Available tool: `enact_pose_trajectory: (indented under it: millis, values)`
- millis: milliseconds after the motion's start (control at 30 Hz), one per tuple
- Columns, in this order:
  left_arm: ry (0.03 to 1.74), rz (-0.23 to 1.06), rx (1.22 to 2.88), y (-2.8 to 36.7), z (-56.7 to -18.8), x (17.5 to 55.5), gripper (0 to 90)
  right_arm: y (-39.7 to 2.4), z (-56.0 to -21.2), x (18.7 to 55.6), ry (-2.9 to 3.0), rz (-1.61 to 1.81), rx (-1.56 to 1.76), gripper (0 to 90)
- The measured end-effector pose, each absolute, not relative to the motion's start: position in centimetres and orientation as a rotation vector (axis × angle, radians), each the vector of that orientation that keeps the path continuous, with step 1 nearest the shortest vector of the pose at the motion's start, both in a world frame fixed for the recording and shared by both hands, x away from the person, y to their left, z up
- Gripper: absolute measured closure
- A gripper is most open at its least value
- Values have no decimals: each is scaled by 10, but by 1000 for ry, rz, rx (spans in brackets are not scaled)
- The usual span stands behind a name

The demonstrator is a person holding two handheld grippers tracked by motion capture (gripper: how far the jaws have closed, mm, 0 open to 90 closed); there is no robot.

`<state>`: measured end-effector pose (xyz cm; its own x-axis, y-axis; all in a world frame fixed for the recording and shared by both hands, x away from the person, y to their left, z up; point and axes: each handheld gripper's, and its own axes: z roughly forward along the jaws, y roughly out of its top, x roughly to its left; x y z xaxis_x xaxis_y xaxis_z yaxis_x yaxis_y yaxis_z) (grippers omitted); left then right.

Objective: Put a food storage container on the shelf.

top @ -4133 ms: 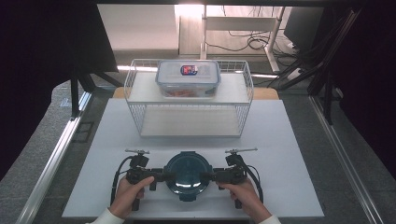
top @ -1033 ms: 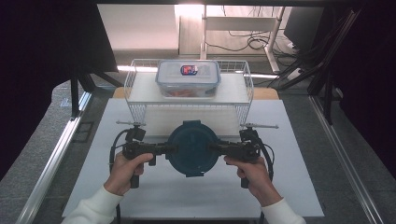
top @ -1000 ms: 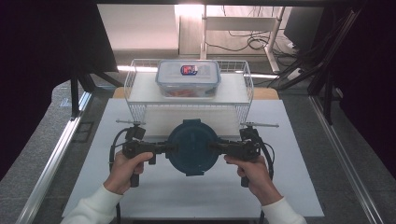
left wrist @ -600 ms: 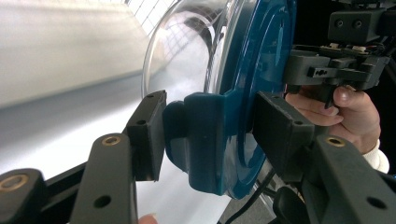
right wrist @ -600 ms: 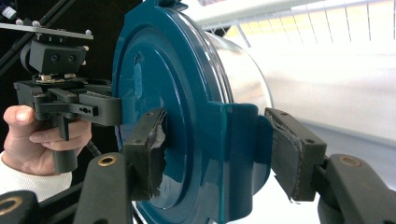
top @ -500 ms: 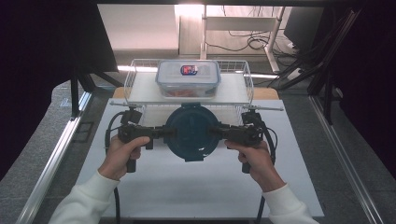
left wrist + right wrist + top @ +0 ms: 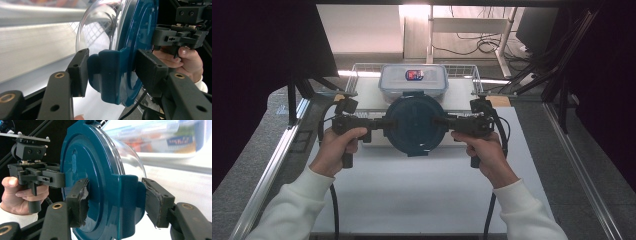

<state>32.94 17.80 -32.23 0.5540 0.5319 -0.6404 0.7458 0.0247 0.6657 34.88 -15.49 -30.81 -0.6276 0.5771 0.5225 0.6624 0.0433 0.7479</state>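
The black fingers [image 7: 80,72] of the left gripper [image 7: 111,73] were closed on one blue clip tab of the round container, partly open as the tab's thickness demanded, one pad flat on the lid side; the pad on the bowl side looked to be just at the tab, though contact there could not be told for certain. The fingers [image 7: 80,200] of the right gripper [image 7: 116,200] were clamped on the opposite tab, pressing it from both faces, with the rubber of the pads visibly frayed. Between them hung the round clear-walled container with a dark teal snap-on lid [image 7: 416,123], gripped at its two sides. Against the picture a second before, the container had risen off the white bench [image 7: 422,195] and travelled toward the wire mesh basket [image 7: 357,75]: then it was just in front of the basket's near wall, now it was level with the basket's rim and overlapping its near edge in the high view. Judged from that, the lift was done and the carry over the basket was under way, with setting down inside left to do. In the basket, toward its far wall, lay a clear rectangular lidded box with a red-and-blue label [image 7: 414,80], so the free room was on the near side. The container's lid was dark teal and ribbed in concentric rings, with chunky clip tabs; its bowl was clear, domed and empty as far as could be seen, the basket mesh showing through it.
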Motion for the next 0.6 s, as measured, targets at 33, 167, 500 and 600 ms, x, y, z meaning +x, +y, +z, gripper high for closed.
enact_pose_trajectory:
  millis: [33, 167, 500, 600]
  values:
    - [1094, -226, 1642, 178, -319, 331, 457, -154, -305, 351, -2210, -1664, -1315, 407]
    - [1087, -208, 1649, 181, -304, 338, 457, -152, -294, 358, -2202, -1680, -1313, 407]
    - [1088, -197, 1650, 187, -271, 360, 458, -147, -267, 378, -2186, -1702, -1300, 409]
    - [1086, -192, 1655, 188, -259, 371, 457, -146, -256, 387, -2180, -1706, -1304, 411]
